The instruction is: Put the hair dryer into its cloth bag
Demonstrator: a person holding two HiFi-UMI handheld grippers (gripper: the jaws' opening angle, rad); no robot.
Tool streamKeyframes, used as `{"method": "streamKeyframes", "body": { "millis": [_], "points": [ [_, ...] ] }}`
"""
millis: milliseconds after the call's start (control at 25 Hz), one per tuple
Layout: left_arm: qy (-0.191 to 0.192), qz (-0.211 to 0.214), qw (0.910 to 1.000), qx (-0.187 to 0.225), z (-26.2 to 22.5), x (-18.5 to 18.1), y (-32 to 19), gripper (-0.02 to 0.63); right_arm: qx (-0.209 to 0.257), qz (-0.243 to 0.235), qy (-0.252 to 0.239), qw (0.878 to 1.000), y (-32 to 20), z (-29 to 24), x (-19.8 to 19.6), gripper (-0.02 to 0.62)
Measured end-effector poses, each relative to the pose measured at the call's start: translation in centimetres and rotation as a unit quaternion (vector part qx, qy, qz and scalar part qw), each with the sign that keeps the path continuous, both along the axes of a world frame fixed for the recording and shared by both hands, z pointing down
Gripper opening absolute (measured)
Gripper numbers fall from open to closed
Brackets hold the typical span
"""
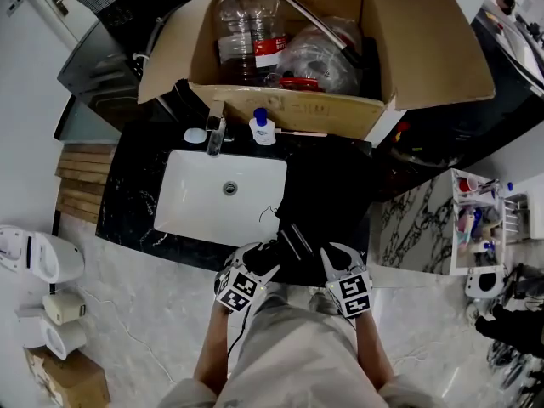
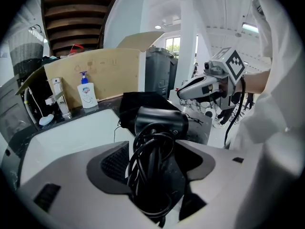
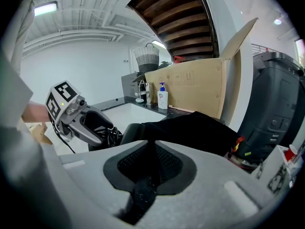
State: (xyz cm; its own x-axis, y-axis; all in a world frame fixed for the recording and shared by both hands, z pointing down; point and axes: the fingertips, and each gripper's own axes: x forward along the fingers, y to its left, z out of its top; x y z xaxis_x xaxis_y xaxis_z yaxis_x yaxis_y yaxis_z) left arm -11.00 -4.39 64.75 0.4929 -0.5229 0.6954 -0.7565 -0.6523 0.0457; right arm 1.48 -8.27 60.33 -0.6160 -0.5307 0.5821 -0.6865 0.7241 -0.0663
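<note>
The black hair dryer (image 2: 159, 120) lies on the dark counter at its near edge, its coiled cord (image 2: 150, 171) between the jaws of my left gripper (image 2: 157, 162). Those jaws stand wide and open, with a gap on each side of the cord. The black cloth bag (image 1: 319, 202) lies to the right of the sink. My right gripper (image 3: 150, 175) is shut on a fold of the bag (image 3: 195, 130) at its near end. In the head view the left gripper (image 1: 255, 266) and the right gripper (image 1: 333, 266) flank the dryer (image 1: 289, 240).
A white sink basin (image 1: 212, 198) with a faucet (image 1: 215, 134) and a soap bottle (image 1: 262, 128) lies left of the bag. An open cardboard box (image 1: 280, 100) with plastic bottles stands behind. A marbled shelf unit (image 1: 425, 219) is at the right, a toilet (image 1: 34, 257) at the left.
</note>
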Motion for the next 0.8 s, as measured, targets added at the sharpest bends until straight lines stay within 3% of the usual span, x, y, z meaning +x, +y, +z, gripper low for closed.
{"method": "streamKeyframes", "body": {
  "millis": [400,680,760,800],
  "points": [
    [-0.061,0.025,0.9974,-0.027,2.8,-0.5,-0.1,0.293,-0.007,-0.022,0.005,1.0,0.7,0.8,-0.7,0.026],
    [-0.127,0.045,0.9898,-0.045,4.6,-0.8,-0.2,0.291,-0.007,-0.026,0.006,1.0,0.6,0.9,-1.1,0.026],
    [-0.13,0.049,0.9893,-0.045,4.6,-0.8,-0.2,0.22,-0.007,-0.023,0.004,1.0,0.4,0.7,-1.1,0.026],
    [-0.13,0.052,0.9891,-0.046,4.6,-0.8,-0.1,0.216,-0.008,-0.021,0.002,1.0,0.3,0.6,-1.1,0.026]
  ]
}}
